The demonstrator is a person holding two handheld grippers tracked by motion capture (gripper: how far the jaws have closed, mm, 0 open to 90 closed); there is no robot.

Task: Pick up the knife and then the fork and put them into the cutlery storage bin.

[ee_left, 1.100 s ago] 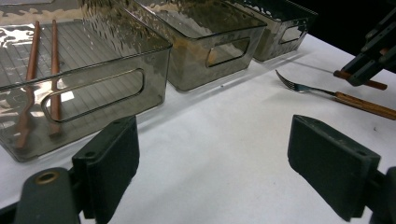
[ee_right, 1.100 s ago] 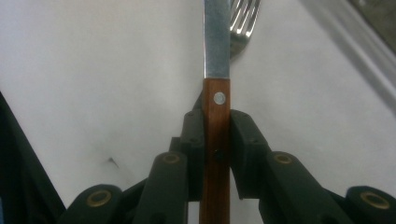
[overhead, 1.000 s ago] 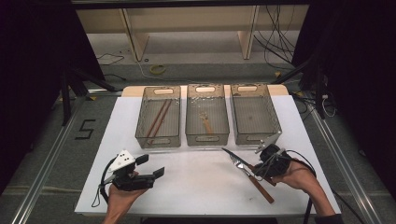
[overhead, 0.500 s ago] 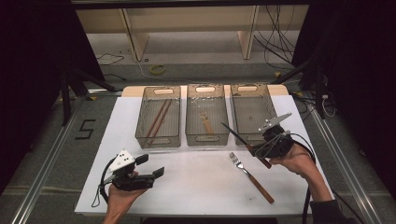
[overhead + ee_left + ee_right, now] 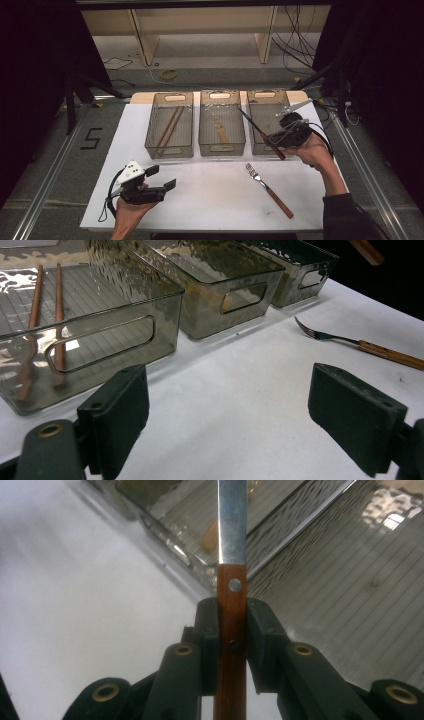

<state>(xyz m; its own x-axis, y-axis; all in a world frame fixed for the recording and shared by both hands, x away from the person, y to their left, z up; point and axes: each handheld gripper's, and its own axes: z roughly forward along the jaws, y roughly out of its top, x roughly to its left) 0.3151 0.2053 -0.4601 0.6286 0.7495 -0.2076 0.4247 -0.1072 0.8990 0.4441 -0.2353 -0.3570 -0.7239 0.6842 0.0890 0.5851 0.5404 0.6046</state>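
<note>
**Knife held over the right bin**

White sheeting covers the surface point(image 5: 215, 195), with three smoky clear bins in a row along its far side. At the right, the right claw point(image 5: 280, 139) is clenched on the wooden handle of a knife point(image 5: 255, 127), holding it above the near left corner of the right bin point(image 5: 265, 107); the blade slants up and away toward the middle bin point(image 5: 221, 145). In the right gripper view the two jaws press the handle from both sides, just below its rivet. A fork point(image 5: 269, 190) with a wooden handle lies on the surface in front of the bins, apart from both claws. The left claw point(image 5: 162, 178) hovers released near the front left, jaws wide apart, grasping nothing. Two chopsticks point(image 5: 169, 127) lie in the left bin point(image 5: 169, 150).
</note>
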